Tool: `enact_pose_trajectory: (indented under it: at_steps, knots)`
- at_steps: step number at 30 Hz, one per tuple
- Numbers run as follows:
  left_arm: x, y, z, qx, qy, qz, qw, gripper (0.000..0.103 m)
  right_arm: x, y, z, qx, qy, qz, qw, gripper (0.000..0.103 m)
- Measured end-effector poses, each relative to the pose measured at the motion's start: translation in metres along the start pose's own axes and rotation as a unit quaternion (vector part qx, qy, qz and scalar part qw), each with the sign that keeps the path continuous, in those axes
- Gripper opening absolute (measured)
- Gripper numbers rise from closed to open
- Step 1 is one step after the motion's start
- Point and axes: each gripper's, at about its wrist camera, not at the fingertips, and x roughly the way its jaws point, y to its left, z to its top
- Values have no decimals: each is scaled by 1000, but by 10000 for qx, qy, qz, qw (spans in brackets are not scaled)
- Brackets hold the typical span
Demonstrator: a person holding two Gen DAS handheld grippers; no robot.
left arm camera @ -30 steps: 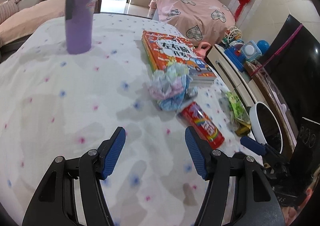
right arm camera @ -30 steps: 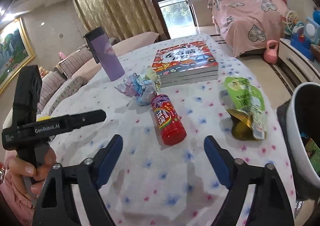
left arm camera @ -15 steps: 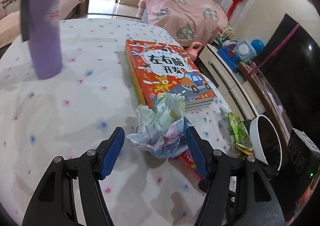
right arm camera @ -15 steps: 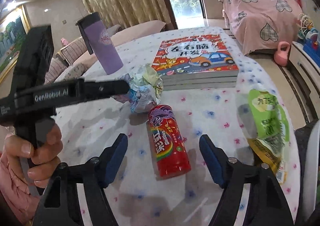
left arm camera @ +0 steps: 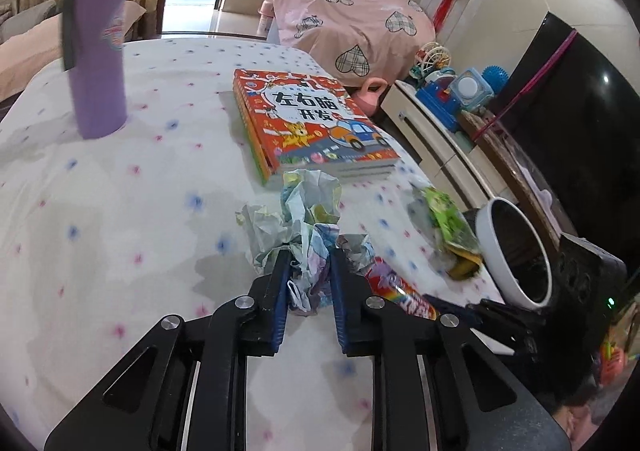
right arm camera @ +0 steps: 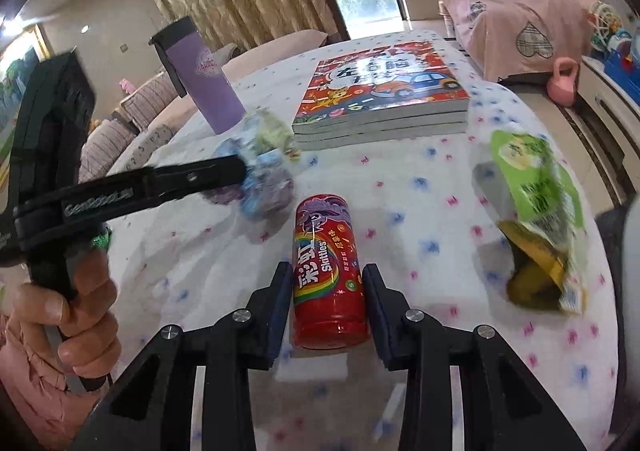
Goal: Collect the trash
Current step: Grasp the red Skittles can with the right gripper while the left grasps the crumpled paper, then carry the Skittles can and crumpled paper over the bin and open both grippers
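A crumpled ball of printed paper (left arm camera: 298, 219) lies on the white dotted tablecloth (left arm camera: 120, 211). My left gripper (left arm camera: 309, 263) is closing, and its blue pads press the near part of the ball. A red Skittles can (right arm camera: 326, 271) lies on its side. My right gripper (right arm camera: 326, 277) is closing around the can's near end, both pads against its sides. In the right wrist view, the left gripper (right arm camera: 240, 171) reaches in from the left into the paper ball (right arm camera: 260, 171). A green snack wrapper (right arm camera: 536, 211) lies to the right.
A stack of orange children's books (left arm camera: 312, 123) lies behind the paper. A purple tumbler (left arm camera: 96, 63) stands at the back left. A white-rimmed bin (left arm camera: 516, 255) sits off the table's right edge. A hand (right arm camera: 76, 315) holds the left gripper's handle.
Both grippers moved forward over their objects and narrowed from wide open. The left one now pinches the paper ball; the right one now clamps the red can.
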Motion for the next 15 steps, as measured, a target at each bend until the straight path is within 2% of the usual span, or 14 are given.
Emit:
enact_pose_trajectory:
  at_steps: [5, 15]
  knots:
    - [-24, -10, -23, -20, -26, -69, 10000, 18, -23, 0, -17, 143, -123, 21, 9998, 36]
    - [-43, -39, -61, 209, 36, -23, 9998, 18, -66, -2, -51, 359, -377, -153, 9985, 36]
